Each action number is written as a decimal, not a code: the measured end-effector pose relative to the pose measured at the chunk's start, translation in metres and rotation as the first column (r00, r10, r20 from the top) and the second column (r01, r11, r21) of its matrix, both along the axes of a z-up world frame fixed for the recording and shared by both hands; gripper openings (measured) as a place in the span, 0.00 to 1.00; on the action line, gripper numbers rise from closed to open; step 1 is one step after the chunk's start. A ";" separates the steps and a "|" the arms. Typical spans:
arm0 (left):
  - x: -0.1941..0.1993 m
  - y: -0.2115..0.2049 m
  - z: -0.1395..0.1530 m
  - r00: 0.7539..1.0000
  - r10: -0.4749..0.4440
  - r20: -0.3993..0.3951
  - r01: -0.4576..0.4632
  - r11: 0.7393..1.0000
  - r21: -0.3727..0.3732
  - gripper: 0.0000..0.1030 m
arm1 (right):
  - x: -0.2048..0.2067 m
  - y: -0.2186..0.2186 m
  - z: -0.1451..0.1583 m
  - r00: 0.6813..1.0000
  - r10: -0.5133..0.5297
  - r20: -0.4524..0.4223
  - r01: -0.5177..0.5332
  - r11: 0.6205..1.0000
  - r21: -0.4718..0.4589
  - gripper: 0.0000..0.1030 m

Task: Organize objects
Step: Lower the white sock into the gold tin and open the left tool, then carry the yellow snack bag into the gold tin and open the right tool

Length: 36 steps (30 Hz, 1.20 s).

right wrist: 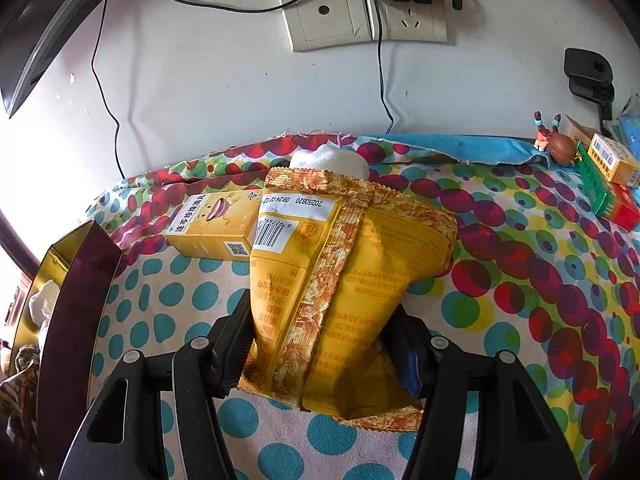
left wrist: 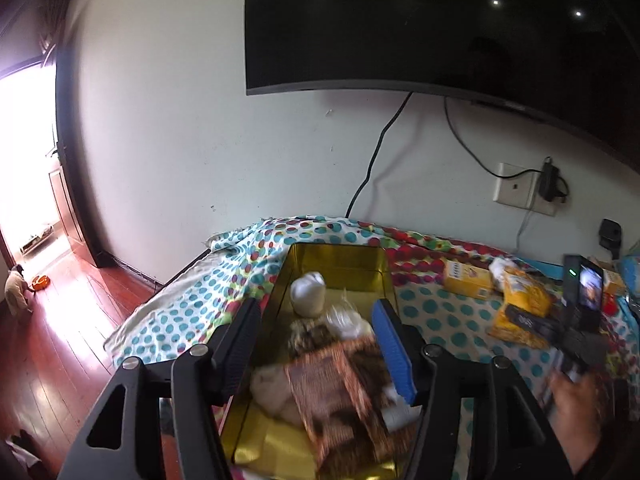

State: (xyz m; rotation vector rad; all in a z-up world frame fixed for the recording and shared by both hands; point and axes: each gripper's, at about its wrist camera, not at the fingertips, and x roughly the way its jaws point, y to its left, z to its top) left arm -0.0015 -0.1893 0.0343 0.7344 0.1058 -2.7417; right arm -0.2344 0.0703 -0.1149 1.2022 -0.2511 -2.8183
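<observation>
An open gold tin (left wrist: 336,250) stands on the dotted cloth. In it lie a white roll (left wrist: 308,294), a clear wrapper and a blurred brown patterned packet (left wrist: 340,392). My left gripper (left wrist: 316,312) hangs over the tin, open; the packet lies between and under the fingers, and the pads do not press on it. My right gripper (right wrist: 322,308) is shut on a yellow snack bag (right wrist: 360,264), with its lower part squeezed between the fingers. A yellow box (right wrist: 216,228) lies just left of the bag and a white bundle (right wrist: 332,162) behind it. The tin's wall (right wrist: 76,320) shows at far left.
A dark TV (left wrist: 440,24) hangs on the wall, with cables and a wall socket (right wrist: 360,12) above the table. Small boxes (right wrist: 612,184) and a figurine (right wrist: 556,144) sit at the back right. The table's left edge drops to a wooden floor (left wrist: 72,320).
</observation>
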 end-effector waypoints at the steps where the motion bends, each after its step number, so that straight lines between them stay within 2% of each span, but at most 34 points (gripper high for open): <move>1: 0.014 0.006 -0.005 1.000 -0.006 -0.002 0.006 1.000 -0.001 0.59 | 0.001 -0.001 0.001 1.000 0.002 -0.007 -0.002 1.000 0.004 0.56; 5: 0.062 0.037 -0.040 1.000 -0.001 0.019 0.000 1.000 0.010 0.59 | 0.007 -0.001 0.005 0.999 -0.001 -0.042 0.001 1.000 0.006 0.56; 8: 0.081 0.045 -0.063 0.999 0.024 0.038 -0.024 1.000 0.016 0.59 | 0.010 0.000 0.009 0.998 0.000 -0.065 0.001 1.000 0.004 0.56; 10: 0.086 0.042 -0.071 0.998 0.037 0.054 -0.039 0.999 0.025 0.59 | 0.013 -0.004 0.012 0.996 0.019 -0.084 -0.017 1.000 0.014 0.56; 13: 0.092 0.039 -0.080 0.997 0.053 0.057 -0.055 0.998 0.038 0.59 | 0.021 -0.021 0.020 0.988 0.092 -0.121 -0.081 0.992 0.097 0.56; 17: 0.093 0.033 -0.089 0.996 0.067 0.065 -0.071 0.996 0.057 0.59 | 0.031 -0.037 0.043 0.973 0.157 -0.171 -0.138 0.983 0.118 0.56; 24: 0.092 0.024 -0.094 0.994 0.060 0.094 -0.067 0.995 0.071 0.59 | 0.043 -0.107 0.086 0.921 0.328 -0.212 -0.300 0.942 0.150 0.56; 29: 0.094 0.017 -0.093 0.994 0.065 0.086 -0.073 0.993 0.090 0.59 | 0.050 -0.166 0.100 0.867 0.460 -0.192 -0.431 0.885 0.174 0.57; 32: 0.094 0.016 -0.092 0.994 0.068 0.082 -0.074 0.994 0.078 0.59 | 0.050 -0.191 0.103 0.847 0.505 -0.165 -0.481 0.861 0.162 0.57; 36: 0.092 0.015 -0.093 0.994 0.065 0.087 -0.072 0.994 0.080 0.59 | 0.039 -0.220 0.092 0.831 0.551 -0.077 -0.540 0.832 0.130 0.57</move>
